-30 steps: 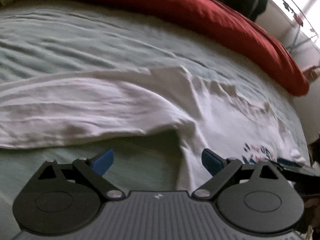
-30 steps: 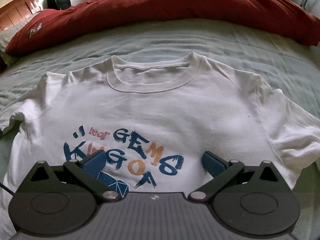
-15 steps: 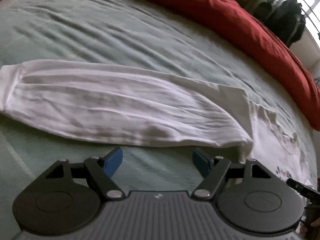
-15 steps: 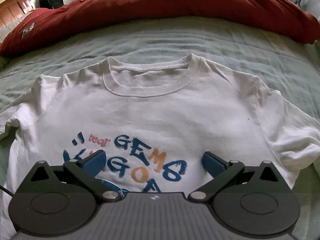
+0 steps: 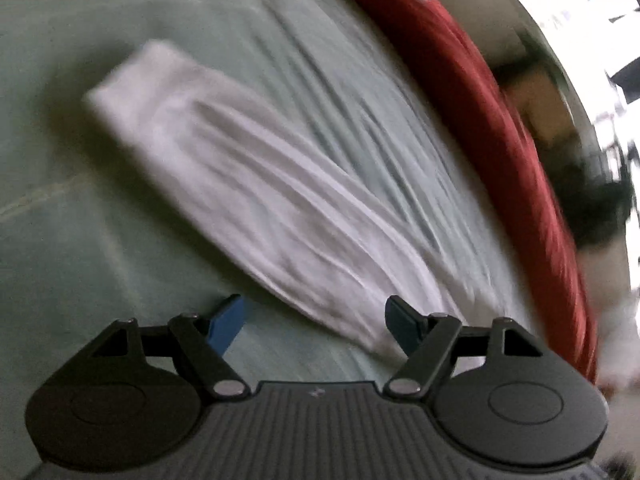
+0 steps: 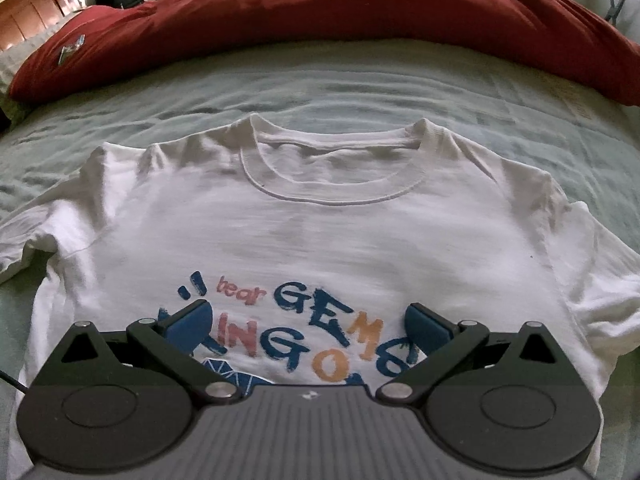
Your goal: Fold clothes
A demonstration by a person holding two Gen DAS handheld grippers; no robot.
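In the last second the left gripper (image 5: pixel 316 322) has swung out along the white T-shirt's long sleeve (image 5: pixel 256 200), which lies stretched ahead on the bed (image 5: pixel 60 260); probably a grasp there. Both grippers gape empty, the right gripper (image 6: pixel 308 326) over the shirt's print (image 6: pixel 320 320).

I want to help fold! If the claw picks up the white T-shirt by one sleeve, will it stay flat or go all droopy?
Probably droopy. The white T-shirt lies soft and wrinkled on the bed sheet, so it should sag and bunch. It looks thin, so likely light. The right claw is open above the print, so one pinch may drag the rest along.
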